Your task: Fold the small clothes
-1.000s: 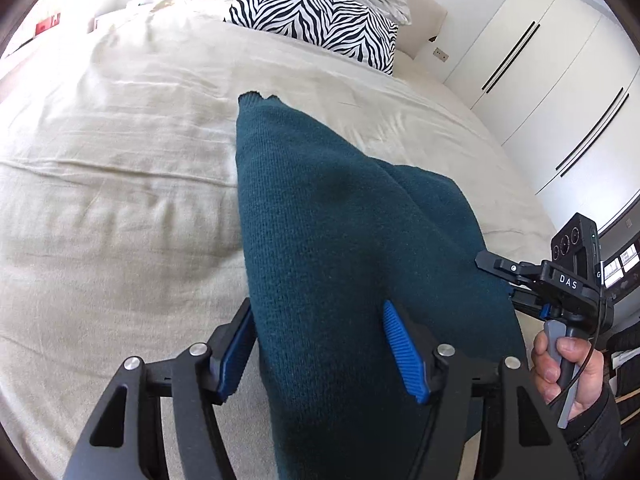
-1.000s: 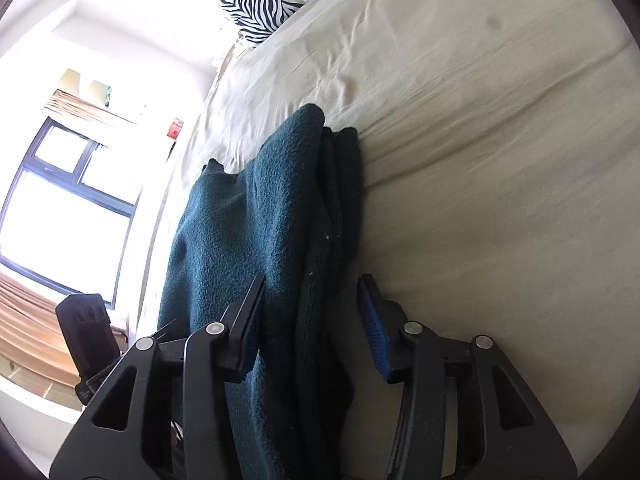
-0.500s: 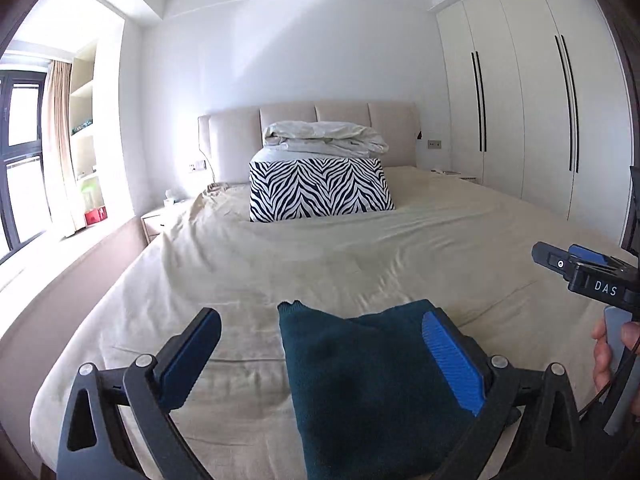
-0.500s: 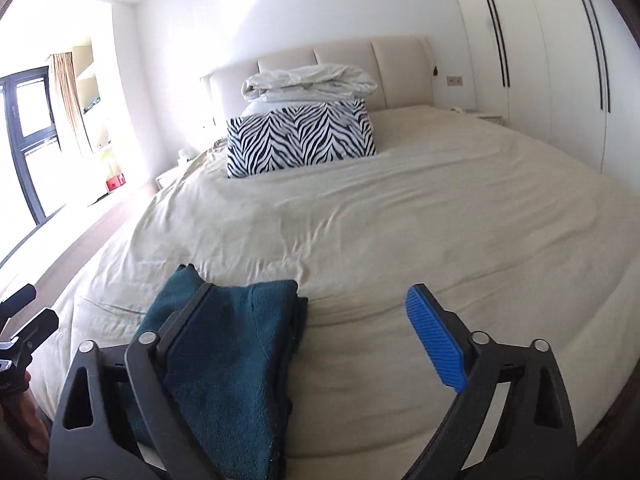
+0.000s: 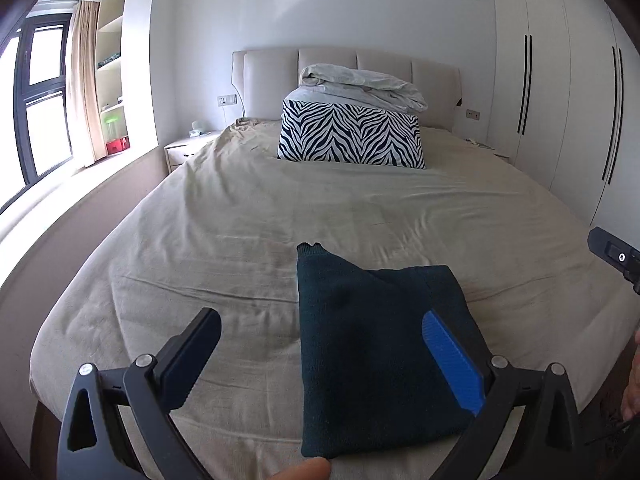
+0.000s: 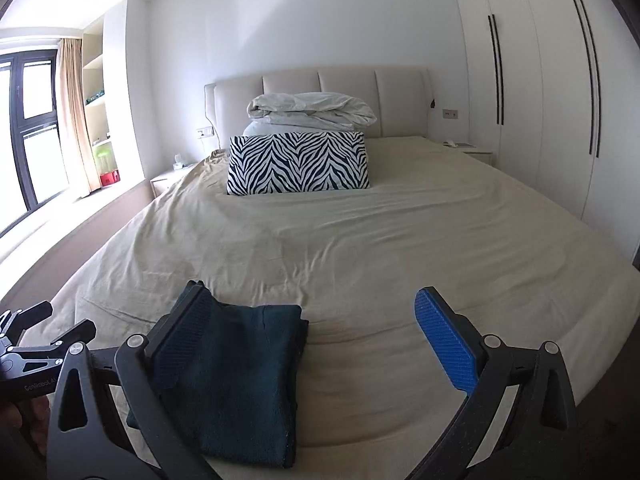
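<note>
A dark teal knit garment lies folded into a thick rectangle on the beige bed sheet near the foot of the bed; it also shows in the right wrist view. My left gripper is open and empty, held back above the bed's foot edge with the garment between and below its fingers. My right gripper is open and empty, with the garment low to its left. The right gripper's body shows at the right edge of the left wrist view.
A zebra-striped pillow with a rolled white duvet on top stands at the padded headboard. White wardrobes line the right wall. A window and a bedside table are on the left.
Both grippers have opened wide, let go of the garment and pulled back and up from it. The views have swung from close over the garment to level across the bed.
</note>
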### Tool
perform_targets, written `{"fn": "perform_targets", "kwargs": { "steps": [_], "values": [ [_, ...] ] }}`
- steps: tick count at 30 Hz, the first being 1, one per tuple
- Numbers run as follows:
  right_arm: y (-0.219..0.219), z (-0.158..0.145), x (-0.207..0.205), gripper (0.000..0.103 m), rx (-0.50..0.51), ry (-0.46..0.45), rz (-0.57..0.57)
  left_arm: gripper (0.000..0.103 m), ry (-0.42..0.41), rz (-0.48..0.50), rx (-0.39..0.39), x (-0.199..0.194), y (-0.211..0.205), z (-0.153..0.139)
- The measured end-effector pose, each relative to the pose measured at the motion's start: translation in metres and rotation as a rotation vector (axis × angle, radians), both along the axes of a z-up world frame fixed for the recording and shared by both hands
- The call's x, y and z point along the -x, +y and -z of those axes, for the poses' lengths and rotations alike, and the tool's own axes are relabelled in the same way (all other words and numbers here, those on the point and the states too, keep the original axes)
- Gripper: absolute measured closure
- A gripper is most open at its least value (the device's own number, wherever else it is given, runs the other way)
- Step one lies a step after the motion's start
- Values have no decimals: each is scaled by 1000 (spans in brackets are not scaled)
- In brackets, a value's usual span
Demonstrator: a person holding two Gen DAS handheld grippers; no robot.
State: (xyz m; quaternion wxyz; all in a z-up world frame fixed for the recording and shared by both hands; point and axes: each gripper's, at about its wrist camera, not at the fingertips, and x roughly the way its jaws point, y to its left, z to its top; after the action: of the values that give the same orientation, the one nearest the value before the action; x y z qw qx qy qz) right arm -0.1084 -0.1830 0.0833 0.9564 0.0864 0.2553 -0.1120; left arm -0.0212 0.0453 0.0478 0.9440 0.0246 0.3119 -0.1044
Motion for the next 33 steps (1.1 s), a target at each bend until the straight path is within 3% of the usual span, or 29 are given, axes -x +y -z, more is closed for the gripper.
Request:
{"fn": "perform_targets", "kwargs": {
  "steps": [4, 13, 19, 33],
  "values": [
    [6, 44, -17, 0, -97, 144, -14, 0, 107, 12, -1, -2, -2, 30],
    [33, 112, -37, 0, -76, 294, -31, 0, 209, 9, 1, -5, -1, 64],
    [32, 128, -42, 0, -75, 359, -16, 0, 231, -4, -13, -8, 1, 73],
    [37, 133, -45, 0, -61, 387, -29, 0, 259, -11, -26, -9, 4, 81]
  ]
}}
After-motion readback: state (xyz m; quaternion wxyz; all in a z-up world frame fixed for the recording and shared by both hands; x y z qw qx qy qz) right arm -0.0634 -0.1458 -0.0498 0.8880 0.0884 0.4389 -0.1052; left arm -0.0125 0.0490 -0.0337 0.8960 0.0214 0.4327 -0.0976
